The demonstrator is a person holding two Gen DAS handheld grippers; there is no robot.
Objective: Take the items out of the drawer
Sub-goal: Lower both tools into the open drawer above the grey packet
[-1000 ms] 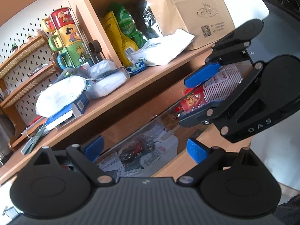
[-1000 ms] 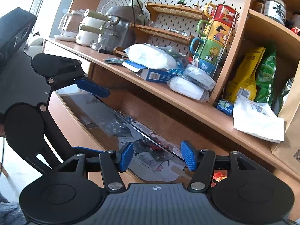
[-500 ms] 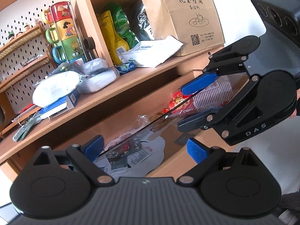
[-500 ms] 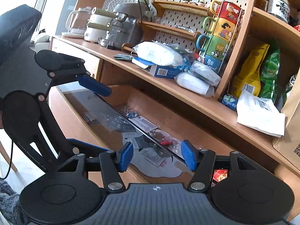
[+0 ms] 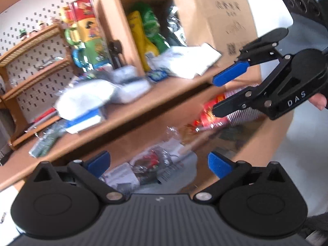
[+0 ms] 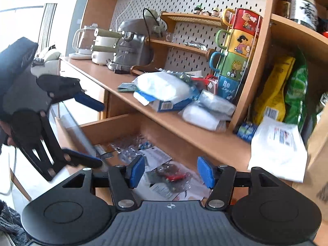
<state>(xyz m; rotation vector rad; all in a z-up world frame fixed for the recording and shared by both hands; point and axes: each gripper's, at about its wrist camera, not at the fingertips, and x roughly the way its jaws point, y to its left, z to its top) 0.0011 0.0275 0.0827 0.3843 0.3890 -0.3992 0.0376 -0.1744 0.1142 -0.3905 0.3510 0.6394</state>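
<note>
Left wrist view: the left gripper (image 5: 157, 164) is seen spread wide, jaws just opened further, nothing clamped; the open wooden drawer (image 5: 256, 143) of clear packets lies below them. Right wrist view: the right gripper (image 6: 171, 172) is parted, empty, with a red-and-clear packet (image 6: 172, 177) beneath the jaws.

Two views are given, each taken from a fisheye camera mounted behind a claw and aimed forward and slightly downward along its fingers. In the left wrist view the left claw (image 5: 157, 162) fills the lower edge, the open drawer (image 5: 252, 141) lies close below, and the right claw (image 5: 223, 94) is seen at the right. In the right wrist view the right claw (image 6: 171, 171) is in front, with the left claw (image 6: 90, 133) at the left. The drawer (image 6: 114, 123), stacked mugs (image 6: 237, 53) and the cluttered surface (image 6: 205, 137) are shared; the left view is blurred.
</note>
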